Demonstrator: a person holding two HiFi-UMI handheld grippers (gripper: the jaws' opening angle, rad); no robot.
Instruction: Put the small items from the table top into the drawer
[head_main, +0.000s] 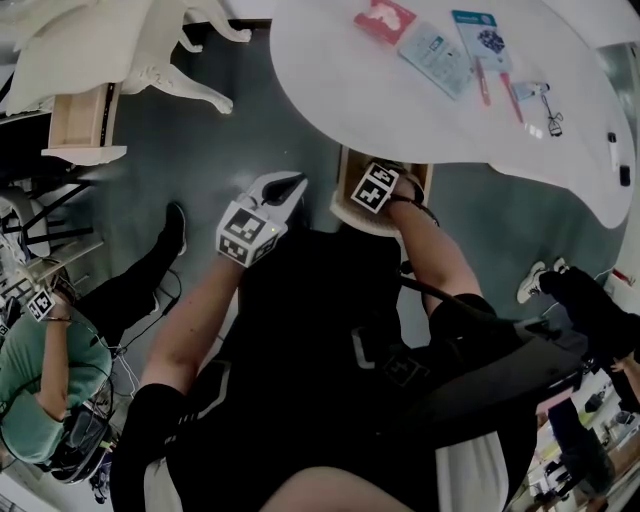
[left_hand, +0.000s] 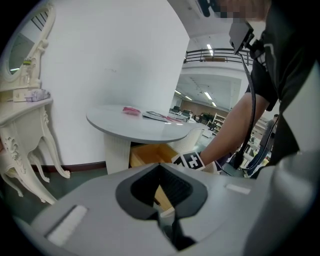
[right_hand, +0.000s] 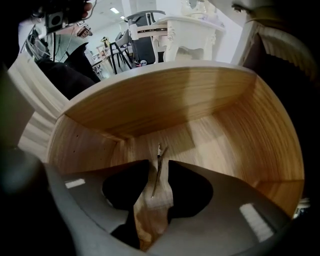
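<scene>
right gripper (right_hand: 159, 175): grey moulded shell, dark pads; jaws a narrow gap apart, clamped on nothing; lowered into the drawer.
hair clip (right_hand: 158, 167): thin, straight, metallic, forked at the far end; seen in the gap between the right jaws, inside the drawer; contact with pads or drawer floor not determinable.
drawer (right_hand: 165, 105): pale wood with plain grain, flat floor, curved wall; pulled out from beneath the table edge.
left gripper (left_hand: 160, 212): same grey shell with dark ribbed pads; jaw tips drawn together, nothing between; held in the air just beside the right gripper, outside the drawer, facing it.
table (head_main: 330, 90): round, smooth white top on a ribbed white pedestal.
items on table top: red packet (head_main: 384, 20), pale blue flat pack (head_main: 436, 58), blue-printed card (head_main: 480, 32), pink stick (head_main: 483, 82), small metal piece (head_main: 550, 120); grouped at the far side, well apart from the drawer.
dressing table (left_hand: 30, 100): cream, carved curved legs, oval mirror; stands to the left, apart from the round table.
floor (head_main: 260, 130): dull grey-green, smooth.
</scene>
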